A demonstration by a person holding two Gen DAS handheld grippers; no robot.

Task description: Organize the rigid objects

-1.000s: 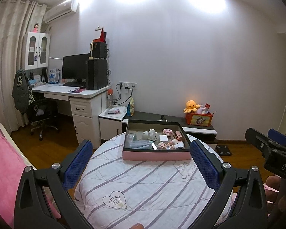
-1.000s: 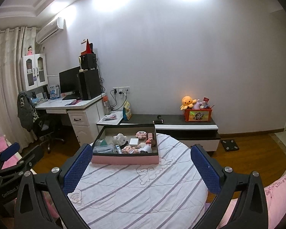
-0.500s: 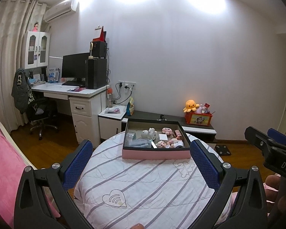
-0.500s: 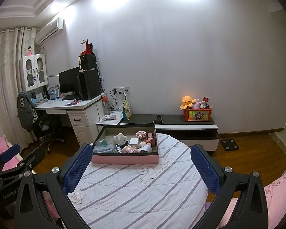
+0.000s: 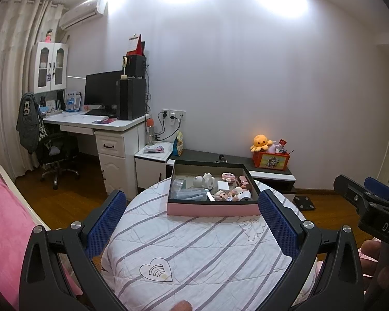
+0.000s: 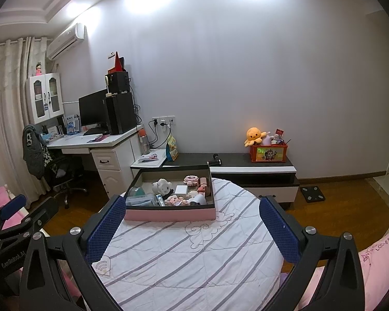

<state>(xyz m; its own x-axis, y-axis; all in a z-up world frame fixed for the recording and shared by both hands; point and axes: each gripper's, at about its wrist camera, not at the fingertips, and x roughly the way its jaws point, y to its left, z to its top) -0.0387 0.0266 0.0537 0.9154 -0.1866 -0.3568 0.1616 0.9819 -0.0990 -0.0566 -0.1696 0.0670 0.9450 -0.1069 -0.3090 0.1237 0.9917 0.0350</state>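
Pink-sided, dark-rimmed tray (image 5: pixel 212 208) flat at far edge of striped round bench (image 5: pixel 194 254); inside, jumbled: white plush (image 6: pixel 162 186), doll (image 6: pixel 175 200), pink bracelet (image 6: pixel 190 179), clear box (image 5: pixel 192 194).

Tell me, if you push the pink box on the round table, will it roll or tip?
The pink box probably slides, not rolls: it is flat-sided and low. It likely drags on the quilted cover. The loose toys inside may shift.

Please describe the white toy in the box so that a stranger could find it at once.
On the round striped table stands a pink box. The white toy sits near its middle, left of a small white block; it alone is a plump white animal.
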